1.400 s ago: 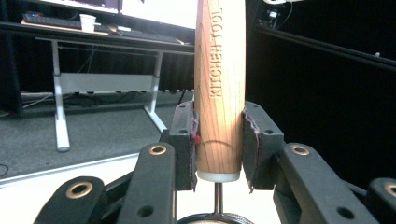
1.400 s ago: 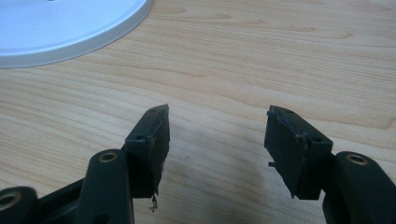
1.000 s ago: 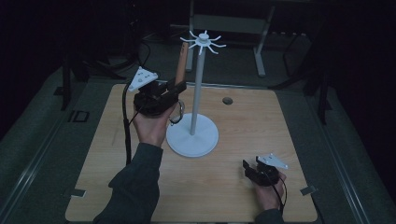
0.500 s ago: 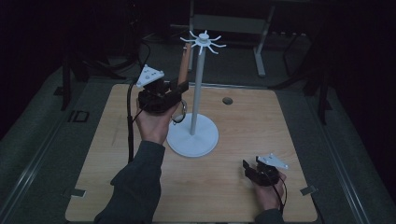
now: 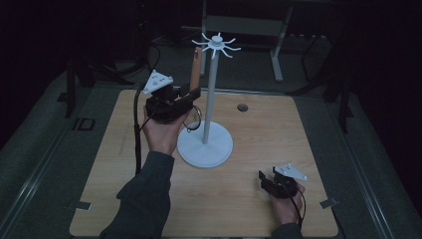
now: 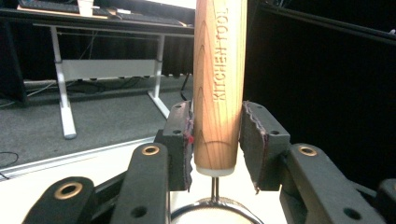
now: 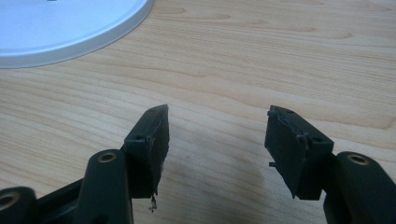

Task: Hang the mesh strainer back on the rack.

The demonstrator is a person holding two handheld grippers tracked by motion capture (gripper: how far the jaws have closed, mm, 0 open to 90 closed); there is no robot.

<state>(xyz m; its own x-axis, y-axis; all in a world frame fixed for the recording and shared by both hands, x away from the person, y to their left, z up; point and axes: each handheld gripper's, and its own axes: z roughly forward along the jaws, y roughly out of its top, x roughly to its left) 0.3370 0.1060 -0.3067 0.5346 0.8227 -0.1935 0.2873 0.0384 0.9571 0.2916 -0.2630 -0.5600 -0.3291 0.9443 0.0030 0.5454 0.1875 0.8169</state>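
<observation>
Inspection of the table [image 5: 249,199]: a white rack [image 5: 208,99], a pole on a round base with a ring of hooks on top, stands a little past the centre of the wooden surface. The left gripper [image 5: 191,97], held up in the left hand [image 5: 161,132], sits at about 9 o'clock from the pole, raised off the table. Between its jaws is a wooden-handled kitchen utensil [image 6: 218,84], upright, handle uppermost, with "KITCHEN TOOL" stamped along the grain. In the high view the handle [image 5: 196,69] rises just beside the pole, its top reaching close under the hook ring at roughly 10 o'clock from the pole head; whether it hangs on a hook cannot be told. A thin metal stem and a metal ring show below the handle. The left jaws have just been opening with the handle between them: in the left gripper view the left pad [image 6: 187,140] lies against the wood, or nearly so, while a visible gap separates the right pad [image 6: 252,140] from it, so the claw is released rather than clenched. The right gripper [image 5: 271,181] rests low at about 5 o'clock from the rack base, near the table's near edge, in the right hand [image 5: 288,206]. Its jaws stand wide apart with bare wood between them; released, nothing held. The rack base edge [image 7: 70,32] lies at 11 o'clock in the right gripper view.
</observation>
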